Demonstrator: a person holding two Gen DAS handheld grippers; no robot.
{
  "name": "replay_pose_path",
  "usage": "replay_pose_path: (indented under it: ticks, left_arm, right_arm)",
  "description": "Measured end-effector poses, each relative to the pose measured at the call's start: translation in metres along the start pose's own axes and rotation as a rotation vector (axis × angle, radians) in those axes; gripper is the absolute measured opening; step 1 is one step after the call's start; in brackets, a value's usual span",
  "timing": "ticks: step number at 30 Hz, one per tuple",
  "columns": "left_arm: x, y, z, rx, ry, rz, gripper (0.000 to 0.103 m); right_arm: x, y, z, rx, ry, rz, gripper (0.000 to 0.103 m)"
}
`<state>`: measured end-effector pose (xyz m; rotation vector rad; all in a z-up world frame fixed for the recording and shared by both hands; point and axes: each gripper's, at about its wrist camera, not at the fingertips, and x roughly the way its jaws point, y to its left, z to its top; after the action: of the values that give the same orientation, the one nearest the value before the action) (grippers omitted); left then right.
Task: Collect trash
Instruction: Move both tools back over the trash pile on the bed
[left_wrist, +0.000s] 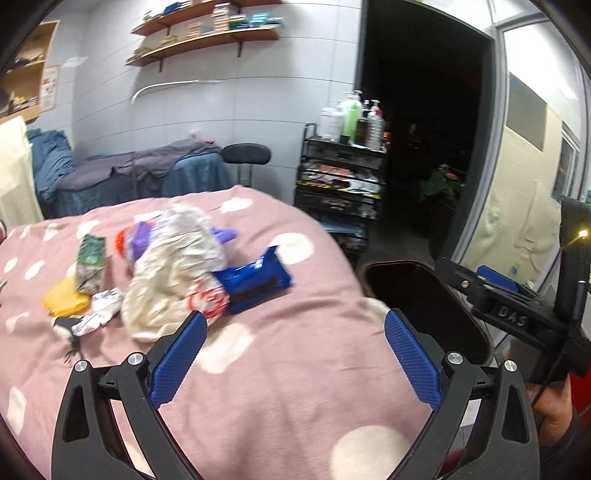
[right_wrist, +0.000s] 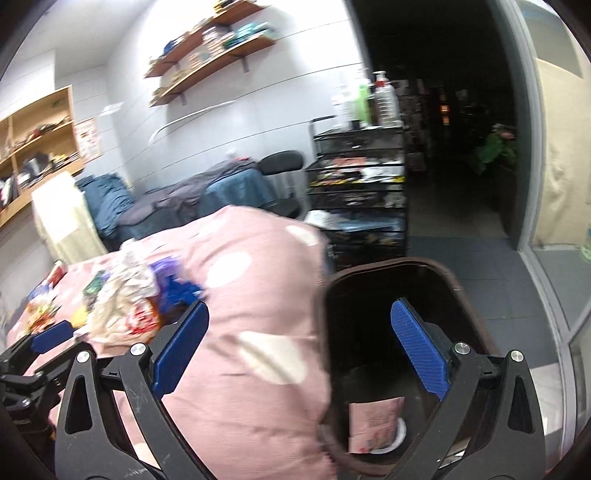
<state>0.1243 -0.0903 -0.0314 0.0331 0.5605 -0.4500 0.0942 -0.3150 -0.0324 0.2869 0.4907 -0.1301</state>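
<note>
Since the trash lies heaped on the bed, both tools are kept free for picking:
Left gripper (left_wrist: 295, 341): jaws spread wide, nothing between them, hovering over the pink blanket (left_wrist: 280, 387) just short of the heap.
Trash: blue wrapper (left_wrist: 255, 282), crumpled white bag (left_wrist: 173, 273), green carton (left_wrist: 90, 264) and yellow piece (left_wrist: 64, 301), gathered mid-bed toward its far edge.
Bin (right_wrist: 332, 295): stands against the bed's right edge, likely for short drops; a pink packet (right_wrist: 375, 424) already lies inside.
Right gripper (right_wrist: 299, 345): spread, empty, above the bin's mouth.
</note>
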Motion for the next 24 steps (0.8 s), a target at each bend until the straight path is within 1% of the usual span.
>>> replay_pose_path:
  ticks: [4,12,15,20,22,24]
  left_arm:
    - [-0.004,0.028,-0.012,-0.048,0.023,0.043,0.096]
    - [-0.008,0.081,-0.027,-0.138,0.064,0.095,0.096]
    - [-0.007,0.098,-0.025,-0.165,0.066,0.113,0.096]
    - [0.006,0.121,-0.013,-0.192,0.074,0.113,0.095]
    - [0.014,0.126,-0.007,-0.181,0.083,0.113,0.090]
    - [0.023,0.129,-0.001,-0.159,0.094,0.115,0.087]
  right_arm:
    - [0.009,0.027,-0.003,-0.045,0.043,0.062,0.097]
    - [0.034,0.077,-0.004,-0.148,0.152,0.204,0.097]
    - [0.043,0.096,-0.005,-0.174,0.196,0.242,0.097]
    - [0.058,0.119,-0.006,-0.214,0.224,0.264,0.097]
    - [0.066,0.122,-0.003,-0.212,0.233,0.277,0.097]
    - [0.072,0.122,0.000,-0.206,0.238,0.281,0.097]
